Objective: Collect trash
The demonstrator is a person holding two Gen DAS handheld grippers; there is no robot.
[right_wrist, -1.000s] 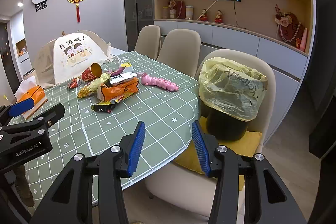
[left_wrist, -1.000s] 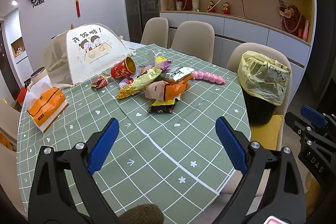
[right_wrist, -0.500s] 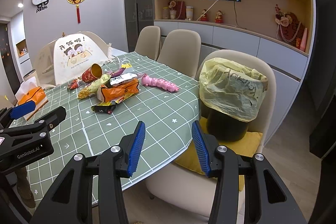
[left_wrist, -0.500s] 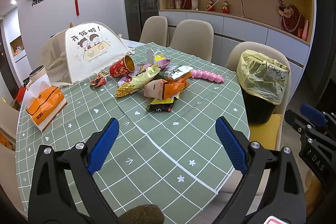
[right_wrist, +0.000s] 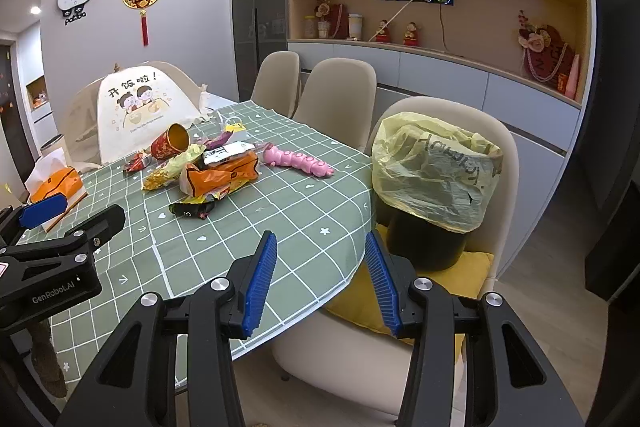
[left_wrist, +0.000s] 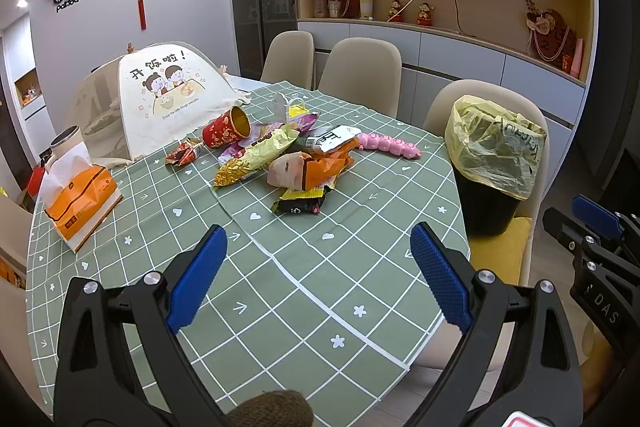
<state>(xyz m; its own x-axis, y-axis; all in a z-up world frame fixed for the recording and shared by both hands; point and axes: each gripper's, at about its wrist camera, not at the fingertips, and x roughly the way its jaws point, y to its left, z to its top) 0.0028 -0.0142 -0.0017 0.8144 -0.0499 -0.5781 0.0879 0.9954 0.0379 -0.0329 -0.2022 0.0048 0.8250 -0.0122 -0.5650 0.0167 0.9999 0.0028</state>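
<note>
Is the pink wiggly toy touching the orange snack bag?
Apart. In the left wrist view, a strip of green tablecloth shows between the pink toy and the orange bag; the right wrist view shows the same gap.

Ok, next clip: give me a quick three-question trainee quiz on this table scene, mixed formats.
1. True or false: the left gripper is shut on a wrapper.
2. Where does the bin with the yellow bag stand? A) on the floor B) on the cushion of a chair C) on the table
3. Fill in: the red paper cup lies on its ____.

Key: 1 false, both grippers are open and hold nothing. 2 B. 3 side.
</note>
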